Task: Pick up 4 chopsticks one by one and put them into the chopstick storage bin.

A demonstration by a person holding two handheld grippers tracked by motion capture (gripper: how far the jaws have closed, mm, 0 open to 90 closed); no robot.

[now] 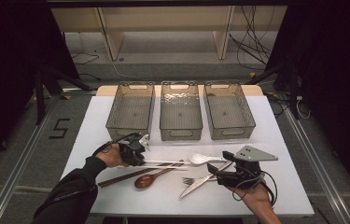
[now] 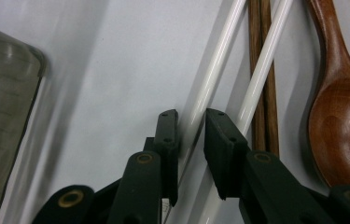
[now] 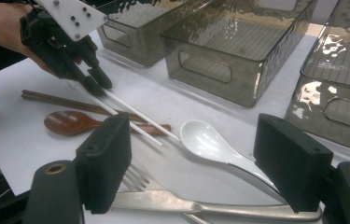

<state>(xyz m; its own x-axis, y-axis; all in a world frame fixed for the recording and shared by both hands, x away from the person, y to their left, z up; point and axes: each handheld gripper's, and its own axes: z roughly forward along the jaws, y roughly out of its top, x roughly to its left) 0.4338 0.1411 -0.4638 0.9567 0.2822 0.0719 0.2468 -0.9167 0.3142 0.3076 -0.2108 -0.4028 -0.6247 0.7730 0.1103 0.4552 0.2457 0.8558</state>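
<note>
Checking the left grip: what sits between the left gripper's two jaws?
One white chopstick runs between the left gripper jaws, seen in the left gripper view; the second white chopstick passes outside them.

Your high view looked forward and down over the whole table (image 1: 116, 116). Your left tool's camera sat very close above the white chopsticks (image 2: 219, 60). Your right tool's camera looked low across them (image 3: 135, 119) toward the bins (image 3: 238, 51).
</note>
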